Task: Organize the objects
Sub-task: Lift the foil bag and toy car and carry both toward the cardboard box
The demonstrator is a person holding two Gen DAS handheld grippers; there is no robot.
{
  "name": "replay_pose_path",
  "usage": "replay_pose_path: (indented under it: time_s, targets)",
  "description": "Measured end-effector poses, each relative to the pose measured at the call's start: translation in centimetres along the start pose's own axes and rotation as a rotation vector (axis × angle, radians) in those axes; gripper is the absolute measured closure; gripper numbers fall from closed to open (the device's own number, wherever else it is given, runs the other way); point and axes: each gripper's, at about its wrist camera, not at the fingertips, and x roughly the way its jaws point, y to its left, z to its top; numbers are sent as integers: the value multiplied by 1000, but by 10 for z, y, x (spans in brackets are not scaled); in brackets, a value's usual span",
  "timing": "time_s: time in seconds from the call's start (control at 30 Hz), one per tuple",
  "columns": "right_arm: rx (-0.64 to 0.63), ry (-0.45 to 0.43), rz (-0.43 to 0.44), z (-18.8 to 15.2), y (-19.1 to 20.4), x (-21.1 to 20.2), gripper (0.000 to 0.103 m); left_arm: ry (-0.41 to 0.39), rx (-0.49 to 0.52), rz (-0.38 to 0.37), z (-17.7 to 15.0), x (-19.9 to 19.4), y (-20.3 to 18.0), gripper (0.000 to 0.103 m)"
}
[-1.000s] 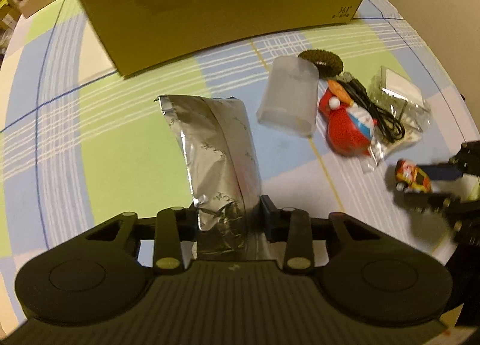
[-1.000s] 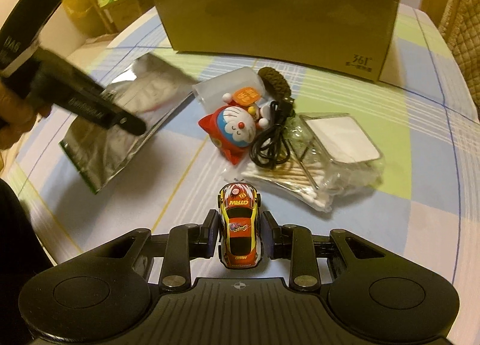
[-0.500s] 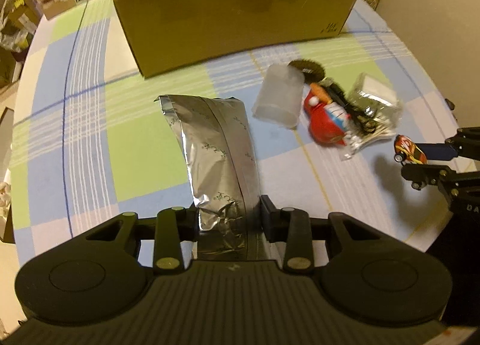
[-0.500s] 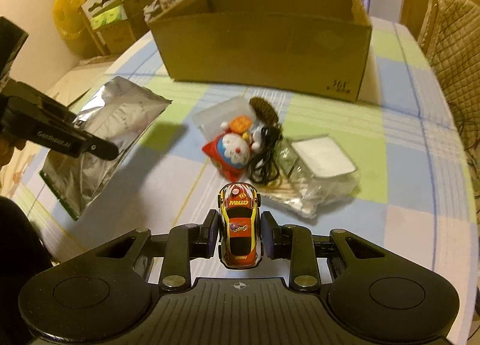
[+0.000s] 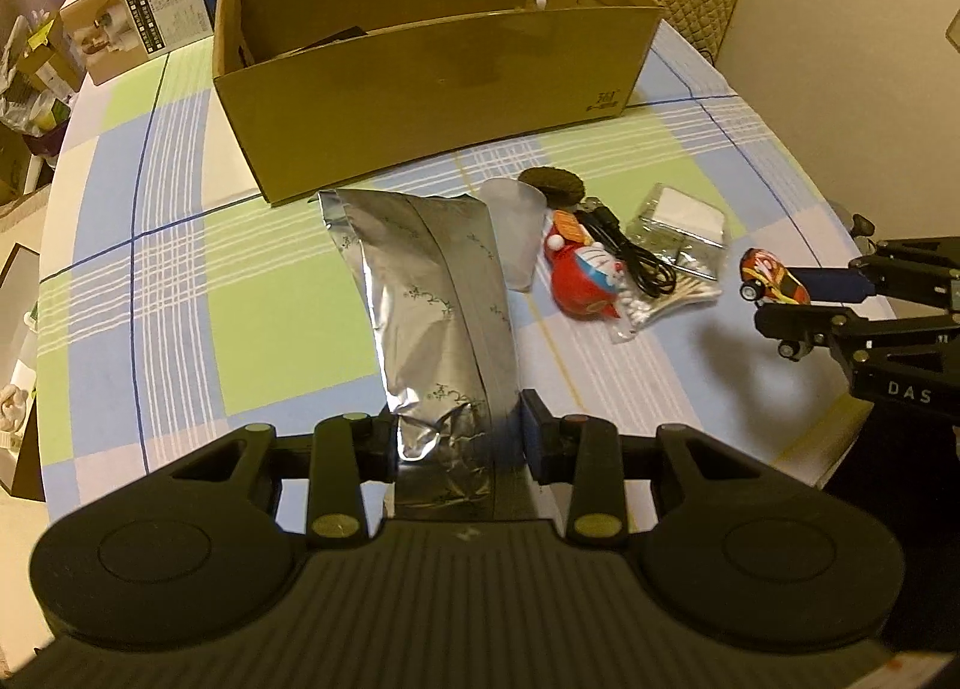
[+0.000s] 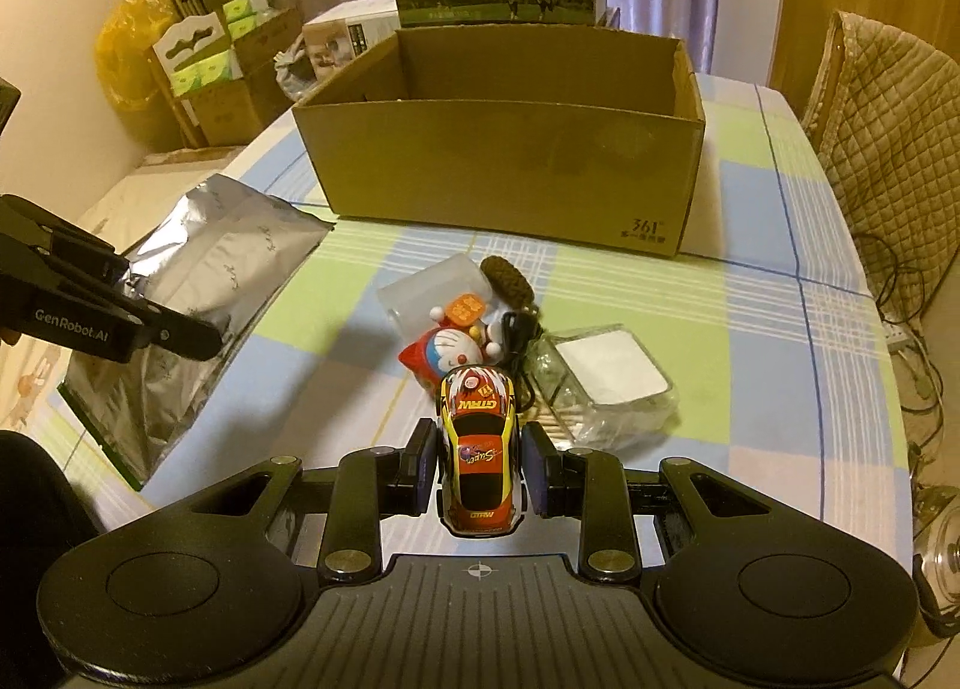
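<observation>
One open cardboard box [image 6: 504,173] stands at the far side of a checked tabletop [image 5: 180,281], and in front of it lies a small pile: one frosted plastic cup [image 5: 516,233] on its side, one red Doraemon figure [image 5: 585,275], one black cable [image 5: 636,263], one brown round object [image 5: 552,184] that may be a knitted coaster, and one clear packet of cotton swabs [image 5: 678,236]. The left tongs [image 5: 459,443] are closed part-way on the near end of one silver foil pouch [image 5: 432,293], held above the tabletop and pointing toward the box. The right tongs [image 6: 480,470] are closed narrowly on the sides of one yellow and red toy car [image 6: 480,449], held in the air just before the pile.
</observation>
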Motion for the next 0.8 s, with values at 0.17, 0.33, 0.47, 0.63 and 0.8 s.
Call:
replay_pose_path:
  time_s: [0.17, 0.33, 0.47, 0.63, 0.8]
  targets:
    - [-2, -6, -2, 0, 1, -3, 76, 2, 9, -3, -3, -3, -6, 71]
    - [-4, -14, -11, 3, -1, -8, 76, -5, 16, -11, -1, -6, -9, 71]
    - [1, -32, -13, 12, -6, -13, 76, -15, 26, -13, 5, -13, -8, 71]
    - [4, -56, -12, 35, -12, -18, 76, -31, 36, -4, 22, -23, -2, 71]
    - [-27, -80, -19, 73, -16, -22, 76, -57, 59, -2, 50, -39, 6, 71]
